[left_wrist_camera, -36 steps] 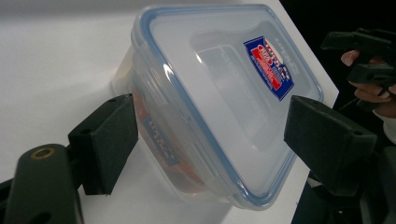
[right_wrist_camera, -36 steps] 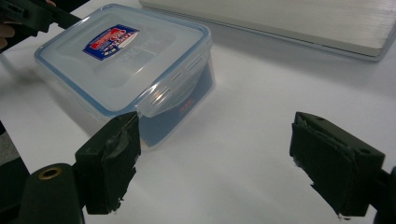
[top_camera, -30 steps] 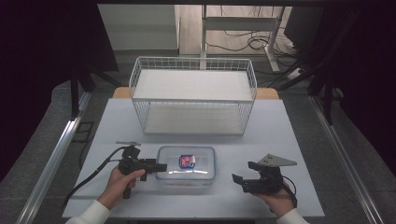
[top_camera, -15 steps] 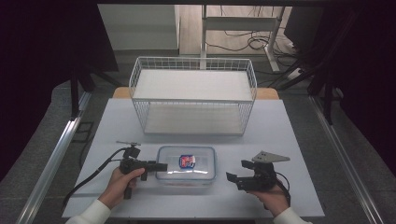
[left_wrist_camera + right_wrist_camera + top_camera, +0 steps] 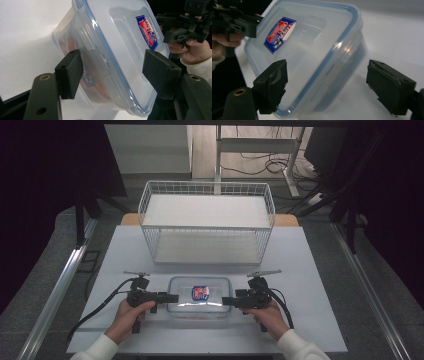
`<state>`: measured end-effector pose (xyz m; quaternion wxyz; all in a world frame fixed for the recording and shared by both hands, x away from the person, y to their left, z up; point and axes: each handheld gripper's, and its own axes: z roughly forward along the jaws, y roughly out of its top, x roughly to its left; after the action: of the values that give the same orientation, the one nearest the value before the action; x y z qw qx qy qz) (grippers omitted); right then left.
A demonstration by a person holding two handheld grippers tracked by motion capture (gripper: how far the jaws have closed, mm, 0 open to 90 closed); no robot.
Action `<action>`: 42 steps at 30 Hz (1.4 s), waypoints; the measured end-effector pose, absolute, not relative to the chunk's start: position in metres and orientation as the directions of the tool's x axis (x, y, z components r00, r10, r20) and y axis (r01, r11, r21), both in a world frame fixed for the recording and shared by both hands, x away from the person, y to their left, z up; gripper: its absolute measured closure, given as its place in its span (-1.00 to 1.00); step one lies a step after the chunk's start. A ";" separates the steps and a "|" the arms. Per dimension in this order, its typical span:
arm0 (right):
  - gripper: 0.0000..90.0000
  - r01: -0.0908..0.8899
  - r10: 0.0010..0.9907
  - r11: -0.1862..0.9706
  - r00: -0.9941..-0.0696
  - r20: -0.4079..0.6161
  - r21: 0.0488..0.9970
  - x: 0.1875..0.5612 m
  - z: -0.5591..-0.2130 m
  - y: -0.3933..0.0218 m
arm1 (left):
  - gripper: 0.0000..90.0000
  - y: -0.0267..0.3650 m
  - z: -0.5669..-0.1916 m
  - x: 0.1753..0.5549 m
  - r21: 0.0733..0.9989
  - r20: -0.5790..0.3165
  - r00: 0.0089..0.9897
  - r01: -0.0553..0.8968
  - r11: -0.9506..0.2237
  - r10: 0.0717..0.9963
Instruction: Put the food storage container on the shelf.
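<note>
Box (image 5: 200,296) is flanked by the left gripper (image 5: 172,298) and right gripper (image 5: 226,301). Left jaws, just closing, are not yet pressed on it; right jaws are spread wide.

right tool (image 5: 226,301) moved in to the clear container's (image 5: 200,296) right end, left tool (image 5: 174,297) jaws narrowing around its left end

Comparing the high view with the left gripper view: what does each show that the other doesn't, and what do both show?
High view alone: the white wire basket at the back of the table, and the left claw at the container's left end. Left gripper view alone: the side latch flap and reddish contents, unclear. Both: the lidded clear plastic container with its blue and red label, and the right claw.
</note>
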<state>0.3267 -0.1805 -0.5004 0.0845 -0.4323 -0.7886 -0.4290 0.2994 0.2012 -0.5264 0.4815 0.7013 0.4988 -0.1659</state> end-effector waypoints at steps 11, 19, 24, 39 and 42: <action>-0.51 0.834 0.556 0.225 -0.534 0.637 0.503 0.339 -0.509 -0.175 | -0.25 0.201 -0.526 0.299 0.509 -0.712 0.444 0.860 -0.035 0.543; -0.45 0.864 0.550 0.205 -0.490 0.676 0.459 0.340 -0.510 -0.177 | -0.25 0.200 -0.526 0.299 0.511 -0.712 0.442 0.859 -0.029 0.545; -0.21 0.865 0.547 0.191 -0.487 0.681 0.465 0.340 -0.507 -0.183 | -0.25 0.200 -0.526 0.299 0.512 -0.712 0.443 0.858 -0.030 0.545; 0.05 0.840 0.535 0.155 -0.514 0.670 0.521 0.323 -0.499 -0.190 | -0.02 0.203 -0.515 0.281 0.561 -0.680 0.473 0.828 -0.018 0.560; 0.07 0.837 0.539 0.148 -0.514 0.667 0.526 0.319 -0.497 -0.190 | 0.01 0.203 -0.514 0.277 0.566 -0.677 0.471 0.824 -0.010 0.566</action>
<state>0.3187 -0.1904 -0.4970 0.1630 -0.4650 -0.7400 -0.4578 0.2770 0.2027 -0.5137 0.4975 0.6986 0.4975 -0.1301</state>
